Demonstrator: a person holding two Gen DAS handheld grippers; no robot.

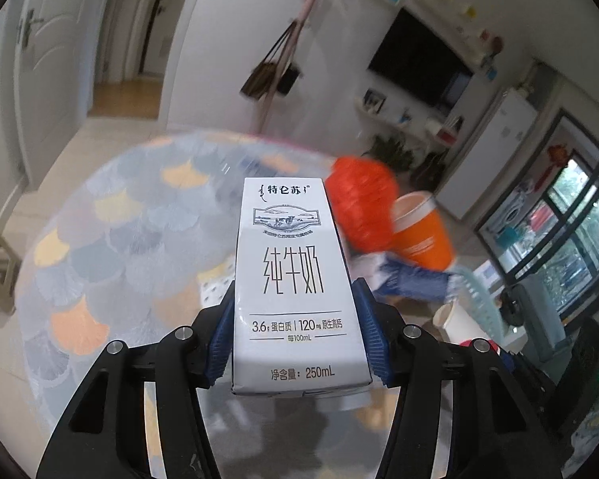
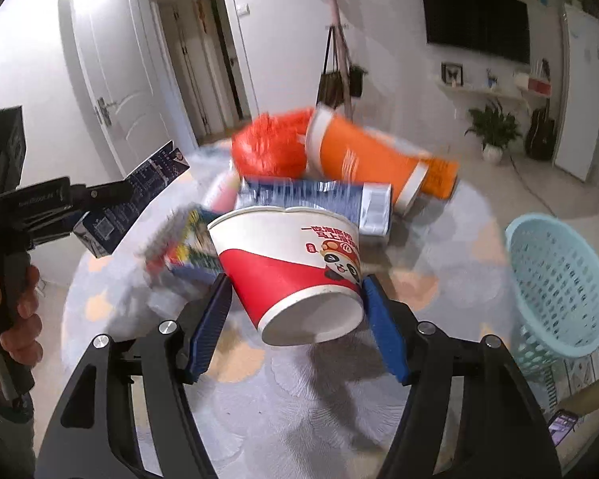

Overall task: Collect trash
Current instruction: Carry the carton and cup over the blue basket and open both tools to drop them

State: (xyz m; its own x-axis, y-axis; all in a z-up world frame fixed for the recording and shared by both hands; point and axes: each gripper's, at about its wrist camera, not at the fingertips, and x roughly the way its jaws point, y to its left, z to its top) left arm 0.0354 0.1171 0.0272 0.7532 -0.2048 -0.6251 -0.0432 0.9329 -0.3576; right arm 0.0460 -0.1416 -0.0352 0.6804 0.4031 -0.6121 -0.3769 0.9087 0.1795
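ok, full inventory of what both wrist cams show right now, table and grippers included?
milk carton: 1, white and blue, clamped in the left gripper
noodle cup: 1, red and white, between the right gripper's pads, above the table
orange cup: 1, orange with white rims, lying on the table behind
orange bag: 1, crumpled, beside the orange cup
blue wrapper: 1, blue and silver, flat, mid-table
colourful packet: 1, blurred, left of the noodle cup
basket: 1, pale blue, right edge of the table
table: 1, round, scallop-patterned cloth
left gripper: black, blue pads
right gripper: black, blue pads
hand: 1, on the left gripper's handle
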